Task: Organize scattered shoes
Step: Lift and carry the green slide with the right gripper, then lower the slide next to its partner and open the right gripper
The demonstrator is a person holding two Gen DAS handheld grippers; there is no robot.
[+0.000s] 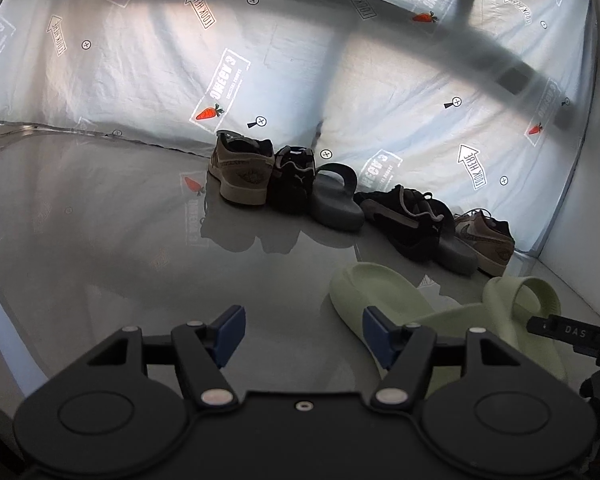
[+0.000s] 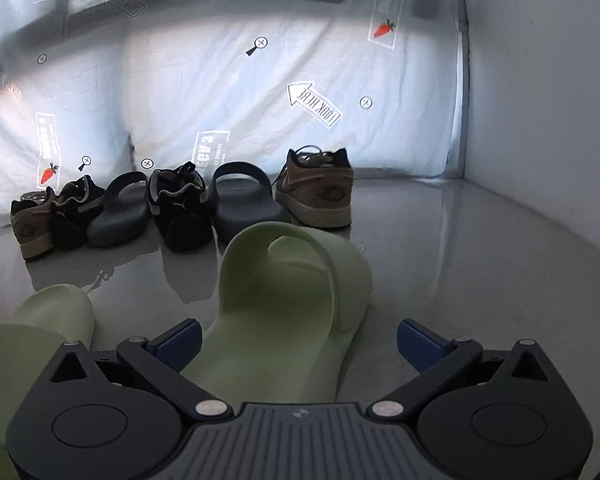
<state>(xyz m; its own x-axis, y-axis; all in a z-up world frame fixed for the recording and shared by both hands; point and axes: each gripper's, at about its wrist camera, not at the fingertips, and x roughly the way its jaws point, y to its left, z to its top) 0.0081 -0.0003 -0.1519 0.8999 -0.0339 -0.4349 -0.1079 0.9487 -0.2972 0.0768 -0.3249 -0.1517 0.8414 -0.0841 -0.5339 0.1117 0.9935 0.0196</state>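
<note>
Right gripper point(image 2: 298, 340): jaws wide, empty, astride green slide point(image 2: 292, 300), seemingly lined up to grasp. Left gripper point(image 1: 304, 336): open, empty, beside second green slide point(image 1: 384, 296). Beyond: six shoes point(image 2: 180, 204) rowed along printed sheet point(image 2: 220, 92), apparently sorted. Glossy grey floor point(image 2: 460, 248); white wall right

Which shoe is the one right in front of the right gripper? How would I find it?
Start at the row of dark shoes lined up along the white printed sheet. Come forward over the shiny grey floor to the pale green slide between the right gripper's open blue fingers. Its neighbours are brown, black or dark grey.
</note>
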